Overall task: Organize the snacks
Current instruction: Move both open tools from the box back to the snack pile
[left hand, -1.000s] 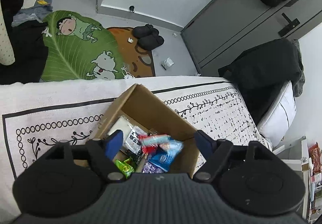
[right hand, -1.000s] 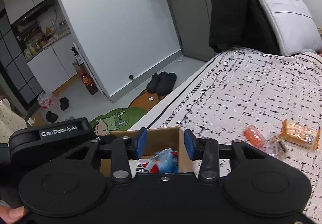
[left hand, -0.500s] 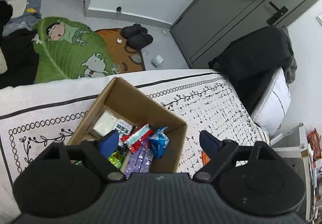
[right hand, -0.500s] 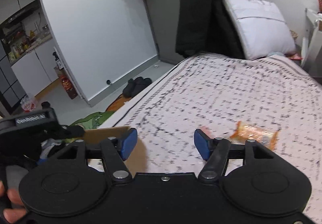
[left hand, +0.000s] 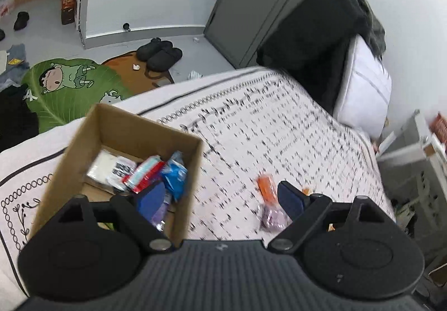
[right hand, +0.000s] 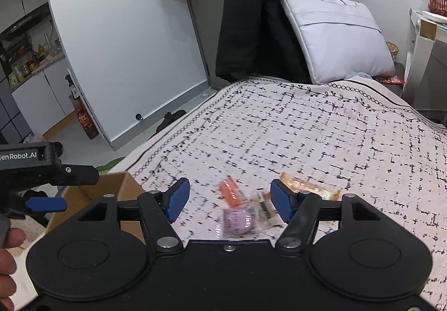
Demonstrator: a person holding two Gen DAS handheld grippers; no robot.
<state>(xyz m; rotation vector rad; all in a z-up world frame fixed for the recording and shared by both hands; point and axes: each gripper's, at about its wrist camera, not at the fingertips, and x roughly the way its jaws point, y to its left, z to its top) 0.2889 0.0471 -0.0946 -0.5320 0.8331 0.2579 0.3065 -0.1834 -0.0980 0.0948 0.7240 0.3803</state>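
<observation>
An open cardboard box (left hand: 123, 140) sits on the patterned bedspread and holds several packets, among them a red-and-white packet (left hand: 145, 174) and a blue packet (left hand: 176, 174). My left gripper (left hand: 220, 199) is open and empty, its left finger over the box's right corner. An orange snack (left hand: 265, 186) and a purple snack (left hand: 272, 217) lie loose beside its right finger. My right gripper (right hand: 229, 199) hangs open and empty above the orange snack (right hand: 230, 193) and purple snack (right hand: 237, 223). A long orange-yellow packet (right hand: 307, 188) lies just behind its right finger.
The box (right hand: 111, 185) and my left gripper's blue finger (right hand: 46, 204) show at the left of the right wrist view, with a hand (right hand: 8, 255) below. A white pillow (right hand: 335, 40) and black coat (right hand: 251, 31) stand at the bedhead. Slippers (left hand: 159, 52) and a green mat (left hand: 69, 87) lie on the floor.
Both grippers swung right, away from above the box toward the loose snacks on the bedspread. The right gripper's jaws widened; the left's widened a little.
</observation>
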